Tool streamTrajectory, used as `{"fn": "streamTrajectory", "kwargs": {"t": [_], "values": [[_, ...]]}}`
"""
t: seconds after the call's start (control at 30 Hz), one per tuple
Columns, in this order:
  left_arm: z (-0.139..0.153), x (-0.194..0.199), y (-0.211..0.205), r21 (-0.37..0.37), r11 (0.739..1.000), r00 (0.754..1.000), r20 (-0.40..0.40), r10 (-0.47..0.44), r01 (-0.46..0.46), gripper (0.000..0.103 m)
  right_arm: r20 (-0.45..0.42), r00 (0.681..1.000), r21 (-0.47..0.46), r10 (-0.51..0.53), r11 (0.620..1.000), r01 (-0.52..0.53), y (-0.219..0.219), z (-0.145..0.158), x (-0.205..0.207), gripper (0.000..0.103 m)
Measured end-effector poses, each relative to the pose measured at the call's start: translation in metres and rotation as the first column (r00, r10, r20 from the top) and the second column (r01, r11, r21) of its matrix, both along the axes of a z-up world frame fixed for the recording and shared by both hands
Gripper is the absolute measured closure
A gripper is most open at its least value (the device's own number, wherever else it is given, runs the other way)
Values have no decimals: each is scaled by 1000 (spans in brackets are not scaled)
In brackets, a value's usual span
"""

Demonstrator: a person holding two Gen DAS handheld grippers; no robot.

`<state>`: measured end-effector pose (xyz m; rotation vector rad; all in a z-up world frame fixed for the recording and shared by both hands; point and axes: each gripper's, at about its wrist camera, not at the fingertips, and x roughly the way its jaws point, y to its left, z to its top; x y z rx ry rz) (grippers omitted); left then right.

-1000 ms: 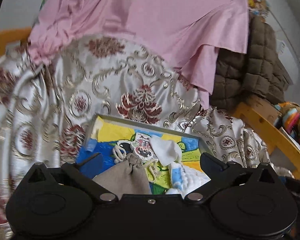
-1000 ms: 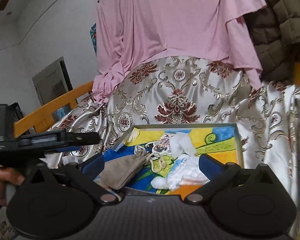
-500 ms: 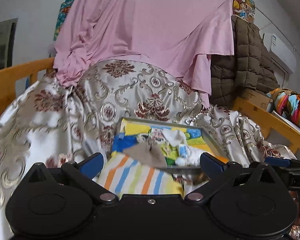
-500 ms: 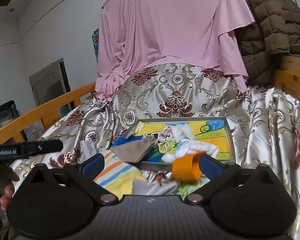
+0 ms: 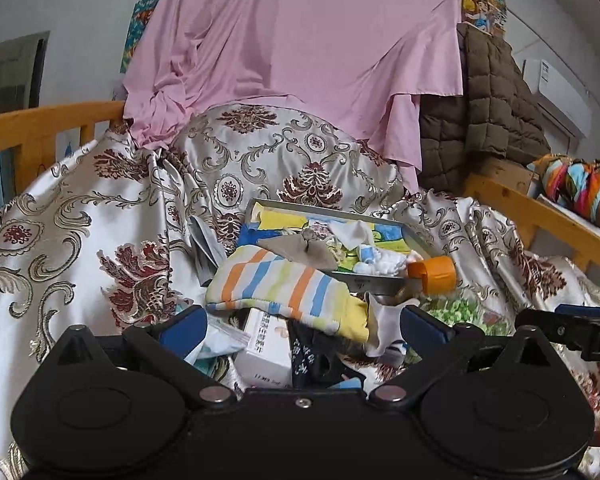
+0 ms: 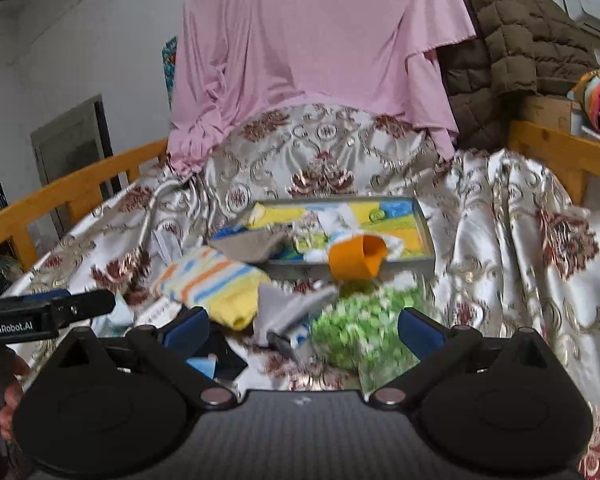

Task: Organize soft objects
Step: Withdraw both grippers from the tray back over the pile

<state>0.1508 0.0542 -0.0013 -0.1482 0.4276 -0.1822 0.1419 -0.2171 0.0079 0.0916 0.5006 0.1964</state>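
Brocade bedspread (image 5: 80, 216) below — left tongs (image 5: 302, 326), right tongs (image 6: 302, 326) gape wide, empty.

The left hand-held gripper (image 5: 302, 326) and right hand-held gripper (image 6: 303, 326) both hover with jaws spread wide, gripping nothing.

One tray (image 5: 414, 240), perhaps two pouches (image 5: 300, 249)

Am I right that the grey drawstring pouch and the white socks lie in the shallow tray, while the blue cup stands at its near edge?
Not quite: the cup is orange, as the right wrist view shows. The grey drawstring pouch and white socks do lie in the shallow tray.
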Motion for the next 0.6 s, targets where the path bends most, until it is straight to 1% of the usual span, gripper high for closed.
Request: {"fn": "streamTrajectory", "kwargs": {"t": [0.13,0.4,0.6], "values": [[-7,-6,-3,30,999,1000,-11,-19,19,1,-43,999,-37,-2,999,0,3,-10,-4,0],[-25,-13,-8,66,996,996,-79,-47,52,1,-139,990,-56,0,998,-8,10,-25,-1,0],[-35,-11,-10,87,995,990,-134,-45,57,1,-180,984,-97,20,995,-38,17,-33,0,0]]}}
